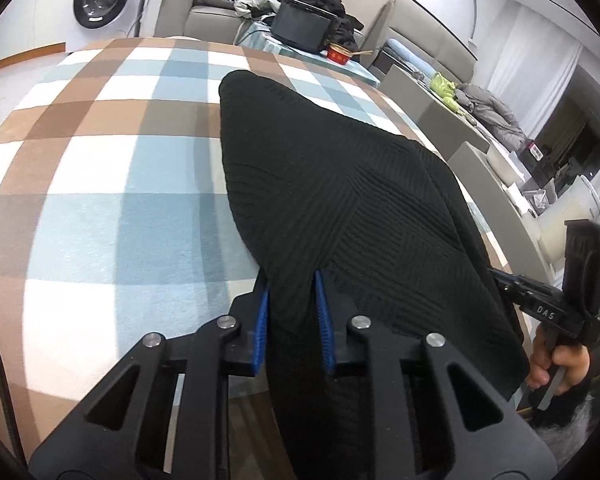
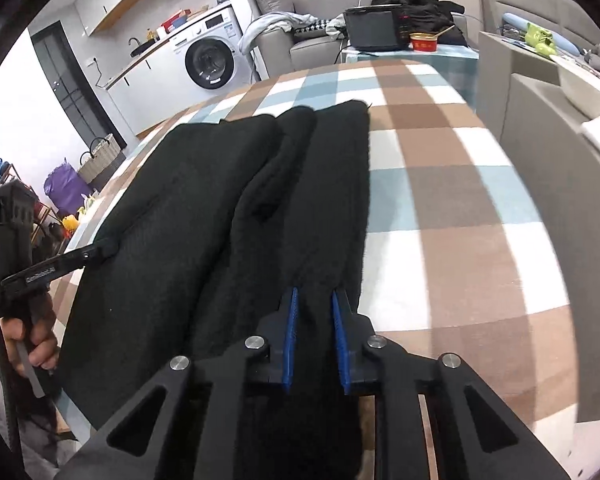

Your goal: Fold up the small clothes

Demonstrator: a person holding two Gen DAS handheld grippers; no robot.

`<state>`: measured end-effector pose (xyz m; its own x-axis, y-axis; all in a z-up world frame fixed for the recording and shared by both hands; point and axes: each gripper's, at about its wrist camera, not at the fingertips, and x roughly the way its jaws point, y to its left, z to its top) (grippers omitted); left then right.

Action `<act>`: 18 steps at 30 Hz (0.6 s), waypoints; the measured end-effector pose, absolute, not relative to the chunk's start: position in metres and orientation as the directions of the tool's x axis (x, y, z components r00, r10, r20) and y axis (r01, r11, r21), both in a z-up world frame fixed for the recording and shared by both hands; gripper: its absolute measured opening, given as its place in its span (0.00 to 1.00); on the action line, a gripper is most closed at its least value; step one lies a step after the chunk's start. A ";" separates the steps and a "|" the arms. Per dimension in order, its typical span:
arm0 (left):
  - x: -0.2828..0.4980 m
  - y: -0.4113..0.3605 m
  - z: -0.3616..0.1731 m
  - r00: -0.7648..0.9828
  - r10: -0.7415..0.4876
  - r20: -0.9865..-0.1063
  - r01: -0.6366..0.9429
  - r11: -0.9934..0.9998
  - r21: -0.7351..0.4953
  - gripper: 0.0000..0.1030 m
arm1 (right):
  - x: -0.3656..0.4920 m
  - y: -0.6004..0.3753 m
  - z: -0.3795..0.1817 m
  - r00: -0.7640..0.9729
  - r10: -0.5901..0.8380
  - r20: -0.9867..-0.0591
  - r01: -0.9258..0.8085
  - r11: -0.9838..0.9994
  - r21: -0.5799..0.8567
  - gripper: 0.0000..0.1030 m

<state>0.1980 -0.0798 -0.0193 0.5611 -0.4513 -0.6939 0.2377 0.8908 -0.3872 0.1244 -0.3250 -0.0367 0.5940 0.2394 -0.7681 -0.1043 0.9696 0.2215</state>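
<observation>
So both claws, left (image 1: pixel 291 304) and right (image 2: pixel 315 320), pinching near edge of black ribbed knit garment (image 1: pixel 320 184) on checked tabletop (image 1: pixel 100 160); folding barely begun, mostly left.

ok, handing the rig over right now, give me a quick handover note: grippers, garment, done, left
Left gripper: shut on the black knit garment at its near edge.
Right gripper: shut on the same garment's near edge, on its right-hand strip.
Garment: stretched lengthwise on the checked tablecloth, near end hanging off the table edge; already narrowed, with lengthwise folds visible in the right wrist view.
Done: both near-edge grips taken.
Left: probably carry the near edge forward over the far end to halve it, release, flatten.
</observation>
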 end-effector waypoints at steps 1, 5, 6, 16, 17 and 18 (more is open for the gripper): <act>0.196 -0.075 -0.019 0.568 -0.436 -0.698 0.225 0.898 -0.378 0.17 | 0.125 -0.320 -0.038 0.592 0.244 -0.768 -0.116 0.969 0.218 0.18; 0.183 -0.051 -0.017 0.593 -0.384 -0.707 0.190 0.921 -0.341 0.17 | 0.125 -0.296 -0.041 0.561 0.324 -0.762 -0.180 0.946 0.271 0.18; 0.180 -0.044 -0.016 0.598 -0.373 -0.709 0.177 0.925 -0.337 0.17 | 0.124 -0.293 -0.042 0.549 0.350 -0.759 -0.203 0.937 0.285 0.19; 0.175 -0.016 -0.001 0.648 -0.323 -0.690 0.177 0.944 -0.277 0.48 | 0.166 -0.292 -0.015 0.591 0.465 -0.659 -0.212 0.878 0.429 0.43; 0.175 -0.017 0.001 0.655 -0.318 -0.686 0.179 0.947 -0.267 0.53 | 0.177 -0.284 -0.016 0.576 0.467 -0.671 -0.219 0.879 0.424 0.43; 0.175 -0.016 0.003 0.659 -0.319 -0.681 0.184 0.946 -0.266 0.59 | 0.186 -0.278 -0.018 0.563 0.460 -0.686 -0.213 0.883 0.418 0.43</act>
